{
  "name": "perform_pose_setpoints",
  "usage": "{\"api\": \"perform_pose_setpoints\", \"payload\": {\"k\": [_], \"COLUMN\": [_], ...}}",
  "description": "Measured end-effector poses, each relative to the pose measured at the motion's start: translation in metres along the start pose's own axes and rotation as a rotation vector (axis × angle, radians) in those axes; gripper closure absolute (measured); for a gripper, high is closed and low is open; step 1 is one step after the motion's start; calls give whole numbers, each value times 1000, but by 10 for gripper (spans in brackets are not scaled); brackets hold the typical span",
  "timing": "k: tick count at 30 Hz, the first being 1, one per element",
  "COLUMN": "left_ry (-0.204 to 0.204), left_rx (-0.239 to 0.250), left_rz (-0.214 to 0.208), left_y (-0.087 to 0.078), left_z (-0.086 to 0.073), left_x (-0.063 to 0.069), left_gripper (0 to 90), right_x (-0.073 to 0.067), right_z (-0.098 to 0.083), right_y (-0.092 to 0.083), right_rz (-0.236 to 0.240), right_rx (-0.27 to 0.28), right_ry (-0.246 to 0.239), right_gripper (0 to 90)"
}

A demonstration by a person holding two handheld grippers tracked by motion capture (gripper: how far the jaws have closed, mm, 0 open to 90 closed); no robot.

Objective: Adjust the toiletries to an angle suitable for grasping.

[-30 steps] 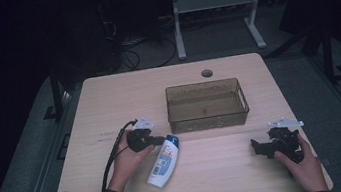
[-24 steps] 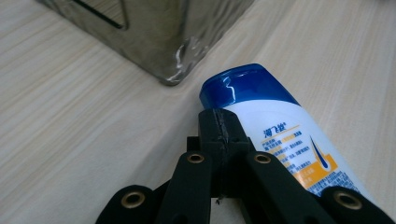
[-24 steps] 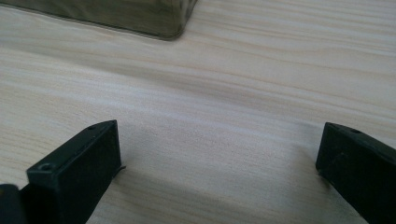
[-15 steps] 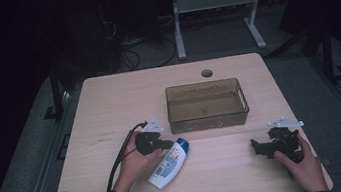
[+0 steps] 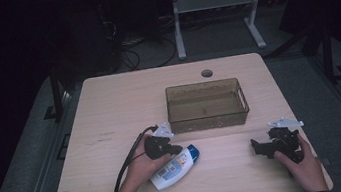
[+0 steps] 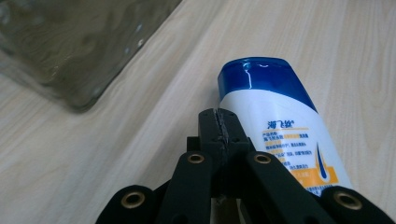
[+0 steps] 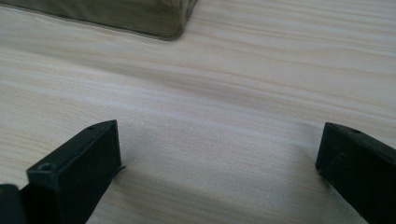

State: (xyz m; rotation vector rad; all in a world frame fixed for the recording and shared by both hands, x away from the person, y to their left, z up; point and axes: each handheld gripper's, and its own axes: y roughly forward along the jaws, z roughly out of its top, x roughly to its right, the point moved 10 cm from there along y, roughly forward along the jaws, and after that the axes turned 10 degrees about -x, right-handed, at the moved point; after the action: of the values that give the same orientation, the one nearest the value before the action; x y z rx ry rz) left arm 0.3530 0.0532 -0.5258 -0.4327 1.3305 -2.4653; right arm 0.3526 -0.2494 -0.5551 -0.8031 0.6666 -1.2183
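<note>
Shampoo bottle lying flat on the table beside my left gripper, with an empty bin just beyond it.

I see a white shampoo bottle [image 5: 174, 166] with a blue cap [image 6: 258, 78] lying on its side on the wooden table [image 5: 110, 109], near the front edge and near the clear brown plastic bin [image 5: 206, 105]. My left gripper [image 6: 219, 126] has its jaws pressed together with nothing between them, sitting just beside the bottle's shoulder. My right gripper [image 7: 217, 161] rests well apart to the right, jaws spread wide over bare wood. I judge the bottle rigid but smooth and glossy, so likely slippery, and moderately light. Its flattened body looks the best place to grip, across the narrow width near the middle, not the tapering cap end.
</note>
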Motion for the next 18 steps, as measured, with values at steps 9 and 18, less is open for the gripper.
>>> {"api": "perform_pose_setpoints", "payload": {"k": [9,18], "left_ry": [22,-16], "left_rx": [-7,1], "left_rz": [-23,1], "left_y": [5,-7], "left_z": [4,2], "left_x": [12,2], "left_gripper": [900,826], "right_x": [0,0], "right_z": [0,0], "right_y": [0,0], "right_rz": [0,0], "right_rx": [2,2], "right_ry": [0,0], "right_gripper": [0,0]}}
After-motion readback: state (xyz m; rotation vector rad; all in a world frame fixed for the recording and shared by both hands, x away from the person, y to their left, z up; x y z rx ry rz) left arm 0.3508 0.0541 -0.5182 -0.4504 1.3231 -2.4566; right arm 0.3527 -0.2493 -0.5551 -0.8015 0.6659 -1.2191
